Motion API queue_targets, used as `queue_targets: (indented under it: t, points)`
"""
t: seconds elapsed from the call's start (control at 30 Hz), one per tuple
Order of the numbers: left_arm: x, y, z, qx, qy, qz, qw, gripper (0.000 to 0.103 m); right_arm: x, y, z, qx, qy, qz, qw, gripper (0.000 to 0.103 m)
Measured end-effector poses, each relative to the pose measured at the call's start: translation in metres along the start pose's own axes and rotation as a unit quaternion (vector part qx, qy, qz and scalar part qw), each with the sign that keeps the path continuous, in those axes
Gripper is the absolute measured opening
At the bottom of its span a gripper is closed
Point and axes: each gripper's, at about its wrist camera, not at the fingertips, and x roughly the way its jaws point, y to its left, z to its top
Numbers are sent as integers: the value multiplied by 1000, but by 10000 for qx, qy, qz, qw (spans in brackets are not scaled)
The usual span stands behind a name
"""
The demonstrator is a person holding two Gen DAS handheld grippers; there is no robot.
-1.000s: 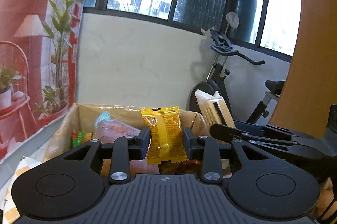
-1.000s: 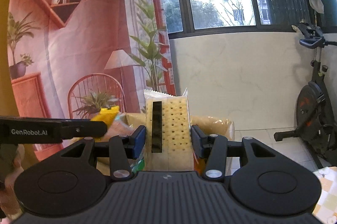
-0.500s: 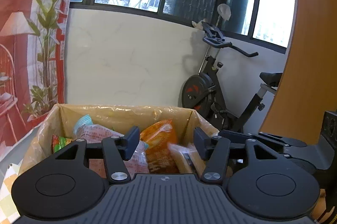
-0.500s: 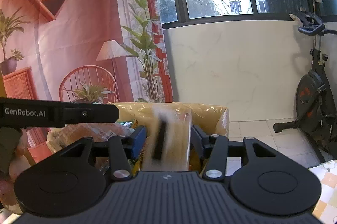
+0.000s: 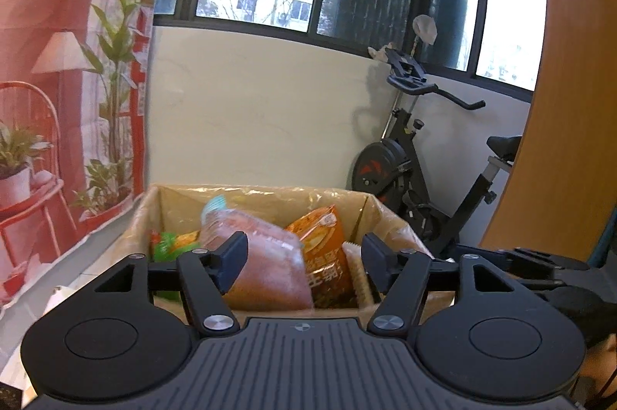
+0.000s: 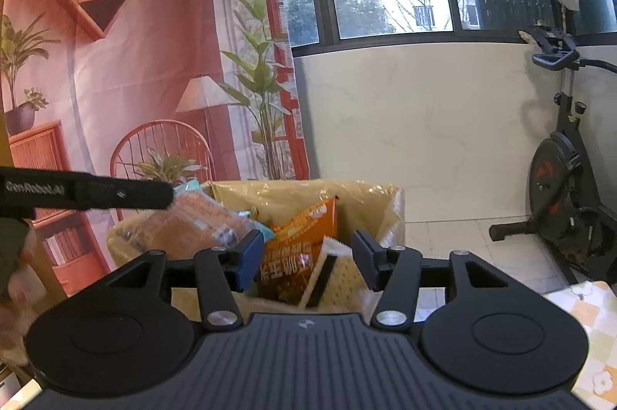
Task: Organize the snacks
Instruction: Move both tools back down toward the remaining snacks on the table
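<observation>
Crackers [image 6: 339,275] now in box [image 6: 389,213].

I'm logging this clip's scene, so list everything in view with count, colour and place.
cardboard box: one, tan, plastic-lined, ahead of both grippers
orange snack bag: one, upright in the box
pink bread pack: one, box middle
green packet: one, box left
cracker pack: one, pale with a dark stripe, box right
exercise bike: one, black, right, by the wall
printed backdrop: one, reddish, left
checked cloth: one, lower right
left gripper: black, jaws open, just opened, holding nothing
right gripper: black, jaws open, just opened, holding nothing
</observation>
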Motion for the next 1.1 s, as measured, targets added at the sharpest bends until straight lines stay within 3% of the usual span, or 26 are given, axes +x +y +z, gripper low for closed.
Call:
queue_targets:
  t: [0.3, 0.47, 0.57, 0.67, 0.8, 1.1]
  points:
    - [-27, 3, -36, 123, 205, 212, 9995, 69, -40, -4, -34, -135, 288, -309, 9990, 59]
    - [-32, 3, -59, 140, 397, 359, 9985, 89, -54, -14, -56, 8, 569, -425, 9975, 73]
    - [-31, 6, -72, -59, 498, 313, 9983, 93, -63, -18, -69, 37, 706, -536, 9961, 83]
    - [-28, 7, -83, -224, 633, 280, 9973, 93, -68, -20, -80, -15, 852, -723, 9937, 89]
    - [-21, 7, -96, -227, 817, 525, 9950, 93, -74, -29, -97, 148, 987, -756, 9921, 92]
    - [-14, 5, -119, -268, 1034, 760, 9914, 93, -91, -57, -153, 129, 1651, -1041, 9807, 92]
